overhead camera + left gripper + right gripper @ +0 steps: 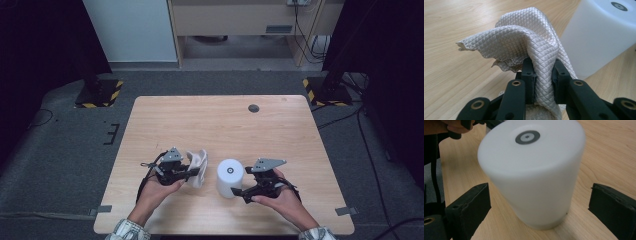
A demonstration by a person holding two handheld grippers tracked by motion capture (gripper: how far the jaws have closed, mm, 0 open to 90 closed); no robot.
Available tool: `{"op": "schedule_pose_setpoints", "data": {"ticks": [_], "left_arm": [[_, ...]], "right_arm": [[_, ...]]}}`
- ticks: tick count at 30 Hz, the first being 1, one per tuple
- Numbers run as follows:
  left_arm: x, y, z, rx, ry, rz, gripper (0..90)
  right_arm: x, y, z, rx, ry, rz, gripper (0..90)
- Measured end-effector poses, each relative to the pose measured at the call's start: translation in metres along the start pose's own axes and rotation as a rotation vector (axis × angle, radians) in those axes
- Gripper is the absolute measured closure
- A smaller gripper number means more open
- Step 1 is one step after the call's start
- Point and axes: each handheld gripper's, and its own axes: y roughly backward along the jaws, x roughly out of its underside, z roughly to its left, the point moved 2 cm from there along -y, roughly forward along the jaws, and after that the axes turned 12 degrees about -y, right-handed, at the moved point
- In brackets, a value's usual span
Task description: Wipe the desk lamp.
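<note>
A beige quilted cloth (198, 166) hangs bunched above the wooden table (220, 125), left of centre. My left gripper (194, 174) is shut on it; in the left gripper view the cloth (524, 40) is pinched between the two black pads of this gripper (544, 75). A white cylinder (230, 177) with a dark ring on top stands upright just right of the cloth. My right gripper (238, 189) reaches it from the right. In the right gripper view the cylinder (531, 175) stands between the wide jaws of that gripper (541, 195), with a gap on each side. The left gripper view shows the cylinder (599, 37) close behind the cloth.
A small dark round hole (253, 108) sits near the table's far edge. Two stands with yellow-black striped bases (99, 93) (325, 90) rest on the floor beyond the far corners. Cables trail on the floor at the right.
</note>
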Motion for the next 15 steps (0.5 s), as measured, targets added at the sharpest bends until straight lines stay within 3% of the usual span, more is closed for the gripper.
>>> {"op": "schedule_pose_setpoints", "data": {"ticks": [9, 15], "left_arm": [[0.001, 0.014, 0.012, -0.046, 0.019, -0.009, 74.9], [-0.006, 0.016, 0.024, -0.087, 0.015, 0.011, 74.9]], "right_arm": [[0.016, 0.025, -0.023, 0.057, -0.044, -0.015, 4.7], [0.02, 0.035, -0.045, 0.142, -0.107, -0.045, 5.8]]}}
